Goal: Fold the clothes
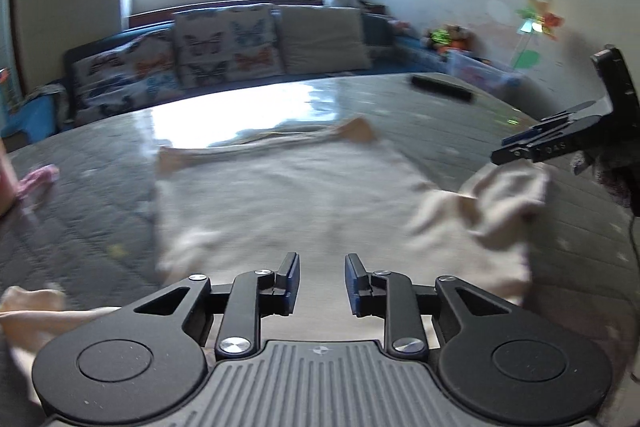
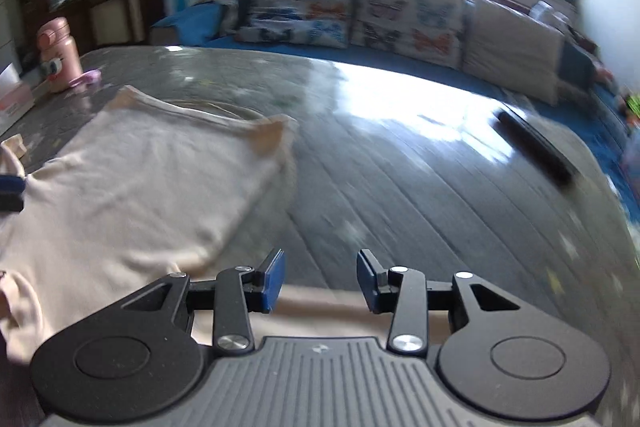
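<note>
Cream cotton, a shirt [image 1: 280,195], lies mostly flat on the grey quilted table [image 1: 460,99], collar toward the window, with one side bunched up loosely at its right edge; both views are blurred. The left gripper [image 1: 322,283] hovers with fingers parted and empty over the near hem; the right gripper [image 2: 320,279] is likewise spread, holding nothing. Best to pinch that rumpled side, draw it taut, and fold it squarely inward.

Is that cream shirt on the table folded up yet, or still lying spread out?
Mostly spread: the cream shirt lies flat on the table, collar away, with one side bunched into a loose heap. No neat fold shows.
</note>
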The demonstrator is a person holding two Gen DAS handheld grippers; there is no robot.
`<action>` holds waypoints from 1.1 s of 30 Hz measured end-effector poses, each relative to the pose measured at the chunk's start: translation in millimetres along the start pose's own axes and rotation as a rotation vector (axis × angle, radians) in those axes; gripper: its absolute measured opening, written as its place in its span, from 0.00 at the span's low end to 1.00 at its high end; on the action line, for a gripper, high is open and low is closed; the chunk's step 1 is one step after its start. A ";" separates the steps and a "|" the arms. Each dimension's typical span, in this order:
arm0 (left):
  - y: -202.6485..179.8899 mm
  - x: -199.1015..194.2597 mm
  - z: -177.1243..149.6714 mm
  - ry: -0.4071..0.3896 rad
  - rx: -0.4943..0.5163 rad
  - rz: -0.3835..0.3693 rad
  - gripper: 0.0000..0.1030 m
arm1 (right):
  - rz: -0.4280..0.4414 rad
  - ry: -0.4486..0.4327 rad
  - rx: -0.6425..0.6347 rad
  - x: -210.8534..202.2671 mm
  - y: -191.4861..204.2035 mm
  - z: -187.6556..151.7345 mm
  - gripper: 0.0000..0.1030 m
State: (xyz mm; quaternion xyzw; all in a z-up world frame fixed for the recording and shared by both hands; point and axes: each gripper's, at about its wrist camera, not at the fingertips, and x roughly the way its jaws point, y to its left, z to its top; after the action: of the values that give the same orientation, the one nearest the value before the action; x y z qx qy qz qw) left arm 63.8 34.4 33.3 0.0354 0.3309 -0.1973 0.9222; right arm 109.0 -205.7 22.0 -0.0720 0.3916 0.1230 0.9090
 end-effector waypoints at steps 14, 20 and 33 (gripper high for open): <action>-125.9 16.5 -10.0 0.009 0.331 -0.206 0.37 | -0.151 -0.029 0.251 -32.9 -74.1 -66.3 0.39; -144.2 36.8 -13.4 0.029 0.397 -0.182 0.34 | -0.139 -0.020 0.294 -24.0 -81.9 -72.9 0.35; -138.3 34.8 -17.8 -0.014 0.425 -0.219 0.04 | -0.191 -0.080 0.252 -40.4 -72.2 -58.9 0.08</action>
State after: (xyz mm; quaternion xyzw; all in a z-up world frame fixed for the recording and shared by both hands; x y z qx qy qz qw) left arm 24.1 -101.1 6.6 0.1912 0.2776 -0.3616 0.8693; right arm 61.6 -295.1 13.8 0.0109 0.3589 -0.0111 0.9333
